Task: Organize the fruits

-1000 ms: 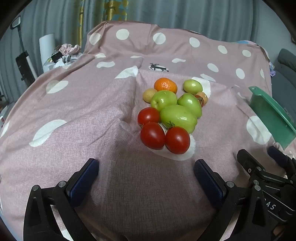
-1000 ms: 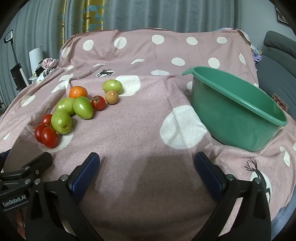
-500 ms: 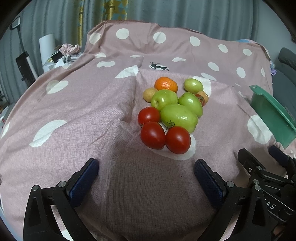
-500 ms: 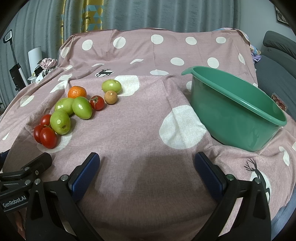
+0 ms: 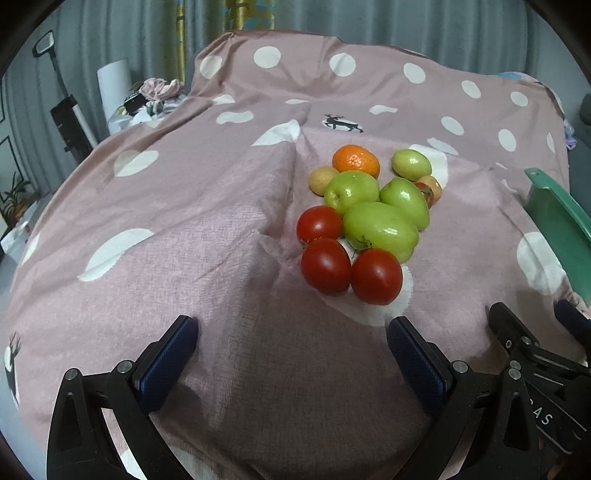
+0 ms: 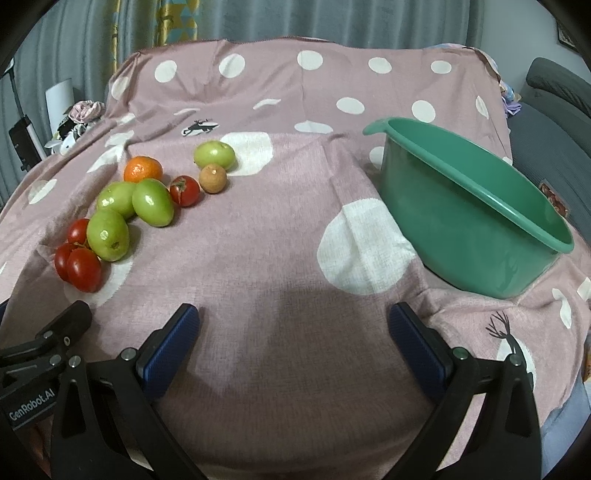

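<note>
On the woven dotted cloth (image 6: 280,258), glossy round fruits (image 5: 380,230) near both gaping, empty grippers (image 5: 291,354) (image 6: 293,339).

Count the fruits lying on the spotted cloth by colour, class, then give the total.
Red: 4 (three clustered nearest, one smaller farther back)
Green: 4
Orange: 1
Tan-brown: 2
Total: 11 fruits, none yet in the green basin.

Grey pleated curtains (image 6: 332,18) line the far wall, a yellow patterned panel (image 6: 177,18) at far left; a pink polka-dot cloth (image 6: 277,258) drapes the furniture; a grey sofa (image 6: 554,96) sits at far right; clutter (image 5: 155,92) lies far left.
</note>
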Tool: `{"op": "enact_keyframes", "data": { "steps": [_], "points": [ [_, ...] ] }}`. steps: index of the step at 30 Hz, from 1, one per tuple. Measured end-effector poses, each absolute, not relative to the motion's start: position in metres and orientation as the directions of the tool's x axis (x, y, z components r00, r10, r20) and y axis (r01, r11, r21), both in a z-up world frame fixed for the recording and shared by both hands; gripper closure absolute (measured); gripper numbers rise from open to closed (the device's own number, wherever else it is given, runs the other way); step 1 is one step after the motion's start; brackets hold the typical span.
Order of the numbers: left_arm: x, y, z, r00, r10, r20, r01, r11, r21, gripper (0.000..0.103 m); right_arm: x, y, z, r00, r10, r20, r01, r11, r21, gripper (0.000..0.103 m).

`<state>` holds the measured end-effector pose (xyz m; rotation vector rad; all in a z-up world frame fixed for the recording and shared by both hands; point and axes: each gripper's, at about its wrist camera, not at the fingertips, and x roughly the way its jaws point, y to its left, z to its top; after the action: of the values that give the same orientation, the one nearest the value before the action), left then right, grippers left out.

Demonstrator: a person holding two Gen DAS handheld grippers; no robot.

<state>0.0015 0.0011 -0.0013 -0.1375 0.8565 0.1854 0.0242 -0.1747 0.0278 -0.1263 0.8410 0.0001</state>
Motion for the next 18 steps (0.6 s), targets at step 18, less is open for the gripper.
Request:
{"op": "enact_keyframes", "data": {
  "steps": [18],
  "points": [
    [-0.0044,0.0036,0.0087,0.592,0.049,-0.804,-0.172,0.983,-0.067,0.001,0.0275,-0.173,0.0288,0.642,0.011,-0.767,-0.115,0.99,-0.082,0.0]
  ]
}}
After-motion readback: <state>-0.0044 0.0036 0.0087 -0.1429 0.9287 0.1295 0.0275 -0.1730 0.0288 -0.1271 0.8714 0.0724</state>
